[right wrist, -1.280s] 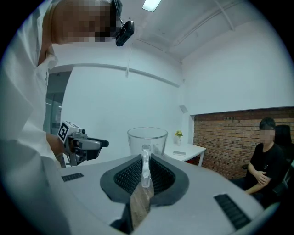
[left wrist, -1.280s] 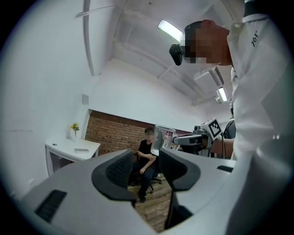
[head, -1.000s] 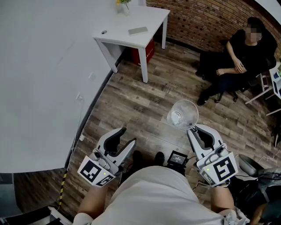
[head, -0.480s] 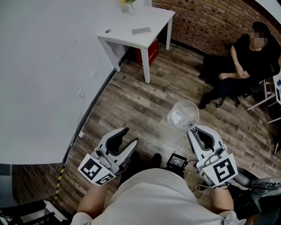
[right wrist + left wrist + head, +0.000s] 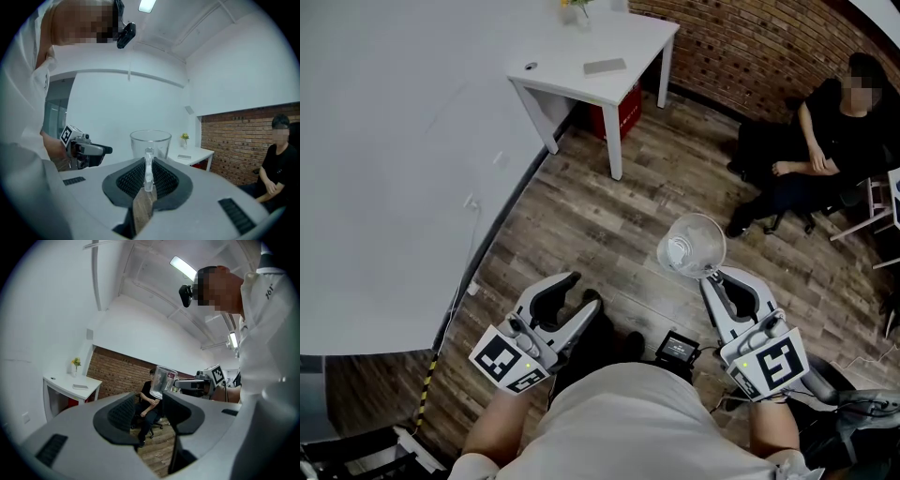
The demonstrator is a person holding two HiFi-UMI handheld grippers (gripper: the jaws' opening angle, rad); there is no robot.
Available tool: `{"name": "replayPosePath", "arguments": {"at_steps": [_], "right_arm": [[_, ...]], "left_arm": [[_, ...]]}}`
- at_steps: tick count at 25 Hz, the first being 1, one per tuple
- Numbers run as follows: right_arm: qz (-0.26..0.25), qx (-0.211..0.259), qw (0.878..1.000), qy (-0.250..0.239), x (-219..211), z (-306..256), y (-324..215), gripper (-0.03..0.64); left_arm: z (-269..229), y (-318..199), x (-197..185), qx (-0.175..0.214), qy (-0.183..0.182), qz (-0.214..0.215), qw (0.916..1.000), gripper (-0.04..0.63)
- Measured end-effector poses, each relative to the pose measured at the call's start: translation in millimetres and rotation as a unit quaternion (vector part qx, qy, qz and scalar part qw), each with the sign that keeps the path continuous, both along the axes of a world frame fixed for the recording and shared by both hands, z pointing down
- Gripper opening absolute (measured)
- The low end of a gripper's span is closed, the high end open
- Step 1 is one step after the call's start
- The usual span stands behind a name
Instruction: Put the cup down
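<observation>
A clear glass cup (image 5: 691, 246) with a handle hangs over the wooden floor in the head view. My right gripper (image 5: 712, 275) is shut on the cup's handle, and the cup stands upright beyond the jaws. In the right gripper view the cup (image 5: 150, 140) rises just past the pads (image 5: 161, 178), which clamp the thin glass handle between them. My left gripper (image 5: 579, 289) is held low at the left, open, with nothing between its fingers. From the left gripper view (image 5: 149, 405) the cup (image 5: 164, 380) shows in the air past the jaws.
A white table (image 5: 628, 42) stands far ahead against the white wall, with a flat grey item (image 5: 605, 66) and a small flower vase on it and a red box (image 5: 623, 105) beneath. A person (image 5: 825, 141) sits on a chair by the brick wall at right.
The head view has shifted a little, so the table and the seated person sit further right. My left gripper has edged slightly to the right. The cup stays held in the same place.
</observation>
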State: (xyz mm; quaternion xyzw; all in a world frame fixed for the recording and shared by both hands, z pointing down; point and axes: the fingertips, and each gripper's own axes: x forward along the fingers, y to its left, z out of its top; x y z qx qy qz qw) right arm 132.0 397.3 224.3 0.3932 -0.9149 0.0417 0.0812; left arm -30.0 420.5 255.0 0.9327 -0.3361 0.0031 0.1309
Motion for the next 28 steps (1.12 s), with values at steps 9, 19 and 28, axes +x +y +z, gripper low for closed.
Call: {"name": "replayPosePath", "arguments": {"at_steps": [9,19,28], "right_arm": [[0.023,-0.002,1.0,0.0,-31.3,4.0,-89.9,0.041],[0.05,-0.005,0.999,0.001,-69.9,2.7,-195.4,0.041],[0.033,-0.011,0.999,0.006,-60.3,10.2,-274.7,0.041]], "left_arm": [[10.4,-101.6,-21.8,-0.005,0.001,0.039,0.9992,0.175],[11.1,-205.7,-55.4,-0.012,-0.005,0.081,0.9967,0.175],[20.6,-273.0,-37.3,-0.018,-0.013,0.086,0.996,0.175]]}}
